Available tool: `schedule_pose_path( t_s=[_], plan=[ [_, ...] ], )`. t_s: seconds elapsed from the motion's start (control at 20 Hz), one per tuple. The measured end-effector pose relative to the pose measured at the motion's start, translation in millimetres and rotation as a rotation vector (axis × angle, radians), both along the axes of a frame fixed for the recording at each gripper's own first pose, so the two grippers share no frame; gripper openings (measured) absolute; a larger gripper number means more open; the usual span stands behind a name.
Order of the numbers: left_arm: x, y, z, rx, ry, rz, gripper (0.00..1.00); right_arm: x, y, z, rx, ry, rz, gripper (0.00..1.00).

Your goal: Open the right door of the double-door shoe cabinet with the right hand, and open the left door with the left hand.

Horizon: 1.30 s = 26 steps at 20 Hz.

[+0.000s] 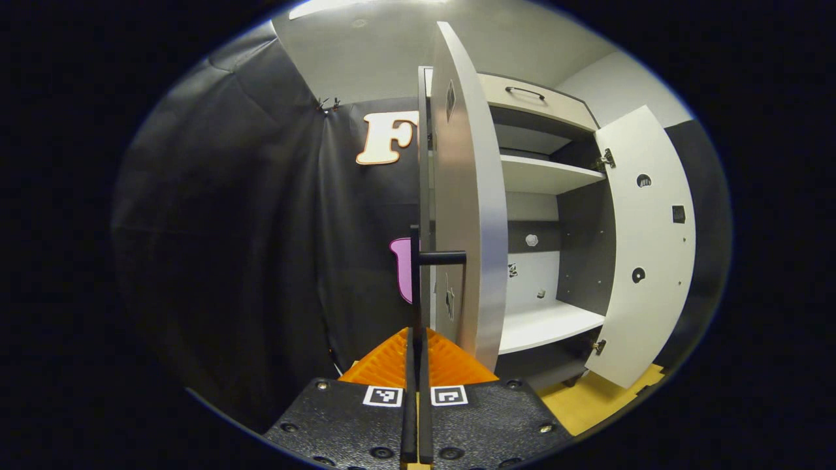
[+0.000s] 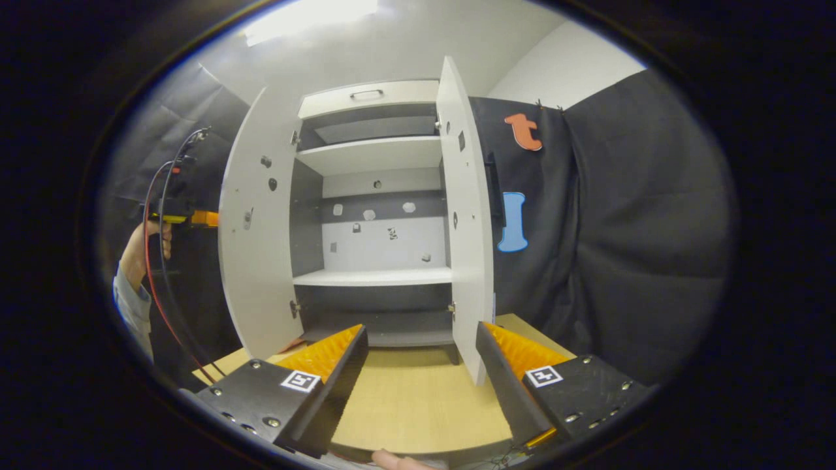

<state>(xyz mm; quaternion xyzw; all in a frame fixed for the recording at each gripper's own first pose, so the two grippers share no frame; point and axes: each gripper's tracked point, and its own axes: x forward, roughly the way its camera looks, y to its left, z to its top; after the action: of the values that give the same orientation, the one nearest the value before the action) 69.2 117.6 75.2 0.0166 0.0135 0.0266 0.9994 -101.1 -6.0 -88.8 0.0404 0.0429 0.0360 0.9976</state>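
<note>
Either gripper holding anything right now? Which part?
Left gripper is shut on the left door's handle, gripping the vertical bar. Right gripper is open and holds nothing; the right door stands open beyond it.

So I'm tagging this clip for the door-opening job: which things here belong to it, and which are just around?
Part of the job:
left door, open
its handle, left gripper shut on it
right door, open
right gripper, open, clear of the door

Just around:
shelves
top drawer
floor
</note>
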Motion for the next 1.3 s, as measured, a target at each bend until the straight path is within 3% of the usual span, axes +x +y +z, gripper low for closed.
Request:
schedule_pose_path(
  t_s=[0.05,0.15,0.35,0.45,0.5,0.55,0.6,0.8,0.85,0.9,0.95,1.1,1.15,1.2,1.3],
  plan=[
    [-0.2,-0.5,0.1,-0.001,0.0,0.003,0.0,1.0,0.2,-0.9,0.001,0.004,0.0,0.98],
    [-4.4,-1.8,-1.8,-0.01,0.002,0.004,0.02,0.1,-1.5,-1.6,-0.003,0.004,0.002,0.94],
    [-18.7,-3.0,2.3,-0.021,-0.025,0.014,0.14,1.4,-3.8,-0.3,-0.01,0.002,0.008,0.94],
    [-31.2,2.8,-0.8,0.005,-0.031,0.053,0.36,5.4,-13.5,2.0,-0.011,0.0,-0.021,0.98],
    [-37.7,4.5,-1.9,0.017,-0.036,0.067,0.52,6.2,-18.1,2.8,-0.012,-0.001,-0.033,0.98],
    [-43.9,5.5,-1.5,0.028,-0.038,0.08,0.55,7.3,-21.2,4.6,-0.008,-0.002,-0.043,0.98],
    [-52.0,6.0,-3.3,0.029,-0.039,0.089,0.72,7.7,-23.0,7.4,0.0,-0.005,-0.049,0.98],
    [-81.5,8.1,-13.1,0.062,-0.026,0.171,0.96,9.0,-24.0,25.6,0.005,-0.036,-0.057,0.94],
    [-87.6,-0.4,-12.1,0.056,-0.041,0.17,0.95,10.0,-22.5,31.9,-0.004,-0.049,-0.053,0.98],
    [-92.7,-9.5,-13.8,0.039,-0.048,0.158,0.95,10.4,-21.0,38.5,-0.013,-0.061,-0.051,0.94],
    [-98.0,-17.9,-19.9,0.02,-0.045,0.143,0.95,11.3,-19.5,44.8,-0.024,-0.073,-0.048,0.98],
    [-108.5,-37.8,-36.8,0.007,-0.028,0.118,0.94,15.8,-12.8,58.8,-0.031,-0.096,-0.042,0.98],
    [-110.5,-45.0,-39.8,0.003,-0.028,0.112,0.94,15.4,-10.0,61.6,-0.03,-0.1,-0.036,0.94],
    [-112.2,-53.5,-42.7,-0.011,-0.025,0.097,0.95,15.4,-7.3,63.6,-0.026,-0.105,-0.031,0.98],
    [-115.3,-71.8,-49.2,-0.038,-0.027,0.061,0.95,15.2,-1.8,66.1,-0.017,-0.11,-0.021,0.98]
  ],
)
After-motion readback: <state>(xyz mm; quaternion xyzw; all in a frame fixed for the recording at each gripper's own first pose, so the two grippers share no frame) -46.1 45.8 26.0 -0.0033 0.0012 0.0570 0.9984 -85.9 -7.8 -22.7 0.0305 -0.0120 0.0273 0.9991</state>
